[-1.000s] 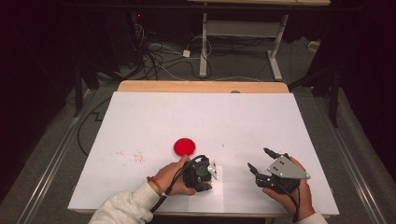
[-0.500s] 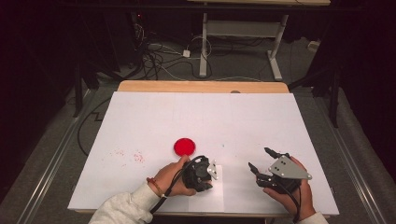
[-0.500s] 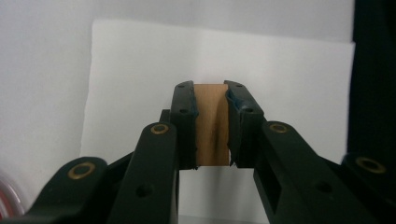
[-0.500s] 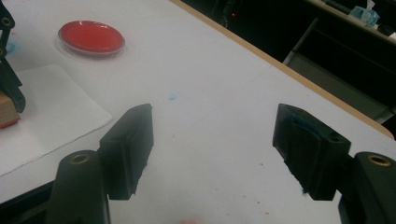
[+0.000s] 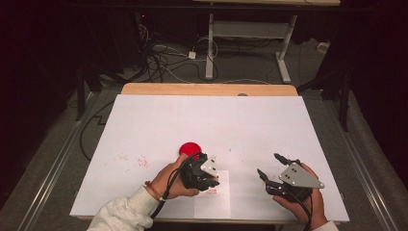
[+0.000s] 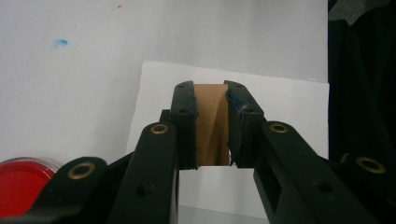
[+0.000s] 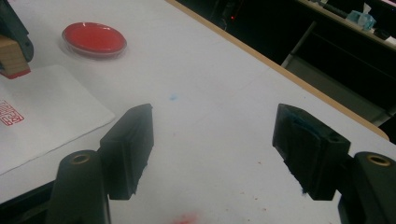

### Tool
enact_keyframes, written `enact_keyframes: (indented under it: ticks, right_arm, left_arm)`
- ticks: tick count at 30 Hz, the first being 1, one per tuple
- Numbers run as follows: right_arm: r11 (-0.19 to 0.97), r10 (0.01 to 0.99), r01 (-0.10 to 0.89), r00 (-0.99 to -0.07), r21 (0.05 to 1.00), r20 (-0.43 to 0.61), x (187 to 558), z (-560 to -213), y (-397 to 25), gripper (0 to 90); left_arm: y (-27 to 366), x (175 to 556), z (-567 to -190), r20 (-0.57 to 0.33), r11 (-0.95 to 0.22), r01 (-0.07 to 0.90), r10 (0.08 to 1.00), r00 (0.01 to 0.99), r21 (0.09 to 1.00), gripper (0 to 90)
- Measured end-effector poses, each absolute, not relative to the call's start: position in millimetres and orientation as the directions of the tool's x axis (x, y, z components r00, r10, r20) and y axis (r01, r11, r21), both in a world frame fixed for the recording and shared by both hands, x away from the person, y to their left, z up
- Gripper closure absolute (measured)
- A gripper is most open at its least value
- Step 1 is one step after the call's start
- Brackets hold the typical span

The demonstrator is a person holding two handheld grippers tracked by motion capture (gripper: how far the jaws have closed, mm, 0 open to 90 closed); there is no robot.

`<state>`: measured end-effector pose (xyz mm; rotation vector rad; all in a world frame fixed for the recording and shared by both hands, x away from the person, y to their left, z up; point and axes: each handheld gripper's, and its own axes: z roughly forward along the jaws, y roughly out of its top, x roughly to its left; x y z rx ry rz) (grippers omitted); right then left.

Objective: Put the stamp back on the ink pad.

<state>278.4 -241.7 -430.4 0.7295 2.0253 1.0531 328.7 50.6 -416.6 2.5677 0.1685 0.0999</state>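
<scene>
My left gripper [image 5: 207, 180] is shut on a small wooden stamp [image 6: 210, 123] whose base is red [image 7: 11, 58]. It hangs over the far part of a white sheet of paper [image 5: 214, 202] near the table's front edge. A red stamped print [image 5: 211, 191] shows on that paper, close under the gripper. Just beyond my left hand sits a round red ink pad [image 5: 189, 148]. To the right, my right gripper [image 5: 272, 168] is open with nothing between its jaws [image 7: 217, 140], low over bare tabletop, pointing toward the ink pad [image 7: 93, 38].
The white table cover [image 5: 216, 120] ends in a wooden strip [image 5: 207, 89] at the far side. Faint red smudges [image 5: 132, 160] mark the cover at the left, and a blue speck [image 7: 173, 97] lies mid-table. Cables and desk legs [image 5: 210, 48] lie on the floor beyond.
</scene>
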Motion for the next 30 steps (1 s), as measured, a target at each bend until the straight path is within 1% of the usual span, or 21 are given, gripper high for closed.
enact_keyframes:
  ticks: [9, 20, 30]
  right_arm:
    - [0.51, 0.739, 0.146, -0.579, 0.848, -0.345, 278, -431, -241, 29.8]
    - [0.509, 0.741, 0.15, -0.577, 0.848, -0.343, 277, -431, -242, 29.7]
    - [0.514, 0.737, 0.146, -0.579, 0.845, -0.348, 278, -431, -241, 29.7]
  left_arm:
    - [62, 335, -410, 0.044, -0.827, 0.131, 0.184, 0.982, 0.547, 73.7]
    - [83, 351, -404, 0.046, -0.796, 0.202, 0.276, 0.96, 0.571, 73.6]
    - [94, 373, -408, 0.037, -0.791, 0.27, 0.345, 0.938, 0.549, 73.7]
